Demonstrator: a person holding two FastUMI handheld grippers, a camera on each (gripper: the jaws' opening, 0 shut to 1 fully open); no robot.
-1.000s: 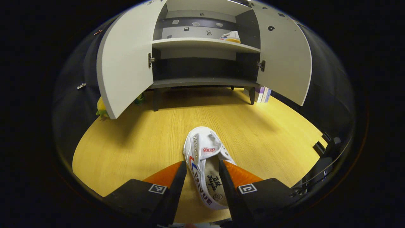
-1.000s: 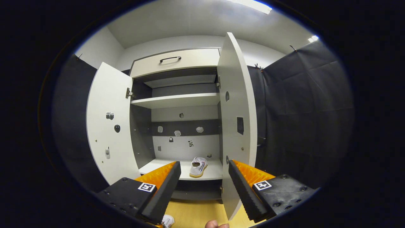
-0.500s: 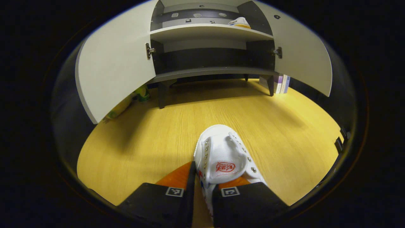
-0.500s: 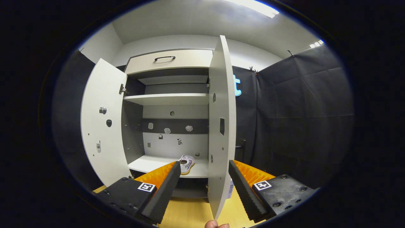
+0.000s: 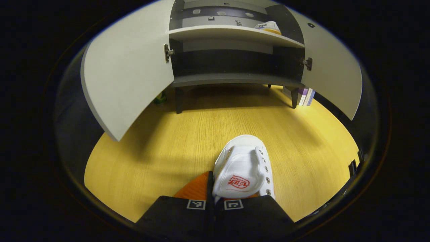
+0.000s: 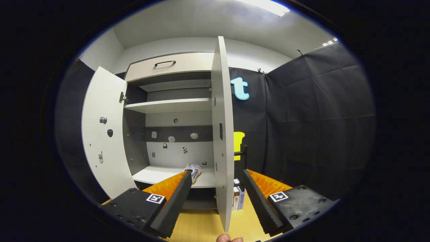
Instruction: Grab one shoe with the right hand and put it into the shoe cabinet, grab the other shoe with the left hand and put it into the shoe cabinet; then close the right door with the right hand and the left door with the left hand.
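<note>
the tall pale grey shoe cabinet (image 6: 168,107) stands on short legs against the black cloth wall, both doors swung wide. in the right gripper view the right door (image 6: 222,134) is seen nearly edge-on, between that gripper's fingers, and the left door (image 6: 100,134) hangs open on the far side. the left gripper view shows the same cabinet (image 5: 235,57) from low down, across the yellow wood-grain floor (image 5: 168,144). a white canvas shoe with a yellow sole (image 5: 267,27) sits on the middle shelf, toward the right side; in the right gripper view that shoe (image 6: 194,170) peeks out just past a fingertip. a few upright books (image 5: 306,96) stand on the floor beside the cabinet's right leg. nearer, a second white canvas shoe with a red logo on its tongue (image 5: 243,168) rests on the floor, toe pointing toward the cabinet. the left gripper (image 5: 213,198) is clamped on the heel end of it, fingers pressed close together. the right gripper (image 6: 216,198) is held up with its fingers wide apart, gripping nothing. a fingertip (image 6: 229,238) shows at the bottom edge.
</note>
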